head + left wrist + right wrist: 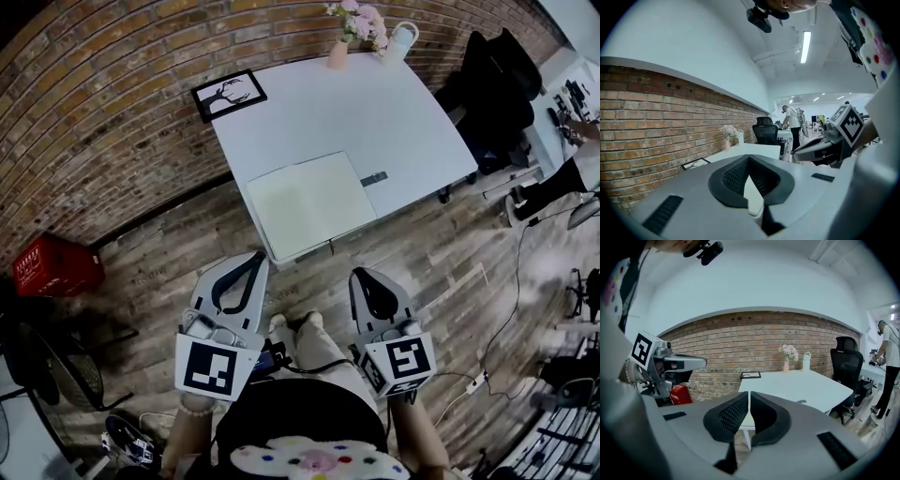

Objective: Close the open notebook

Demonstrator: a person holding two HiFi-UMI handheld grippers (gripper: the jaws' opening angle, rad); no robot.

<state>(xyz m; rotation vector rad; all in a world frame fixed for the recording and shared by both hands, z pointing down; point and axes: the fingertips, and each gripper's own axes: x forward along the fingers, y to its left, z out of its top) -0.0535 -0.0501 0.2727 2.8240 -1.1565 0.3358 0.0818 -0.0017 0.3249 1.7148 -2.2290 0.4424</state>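
Open notebook (pixel 309 204) on white table (pixel 394 112)

Framed picture (pixel 230 95): laid flat at the far left corner of the tabletop (pixel 375 103).
Flower vase (pixel 339 52): stood at the far right corner, with a white bottle (pixel 401 39) just beside it.
Small dark item (pixel 373 177): laid mid-tabletop, kind not made out.
Red crate (pixel 54 265): set on the floor by the brick wall (pixel 103 112).
Black chair (pixel 492 89): placed off the right edge.

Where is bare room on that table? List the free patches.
Widest free patch: middle and right of the table, bordered by the notebook, the picture frame, the vase and the white jug. A smaller one lies between frame and notebook. Crowded: the far edge, and just right of the notebook, where a small dark object lies.
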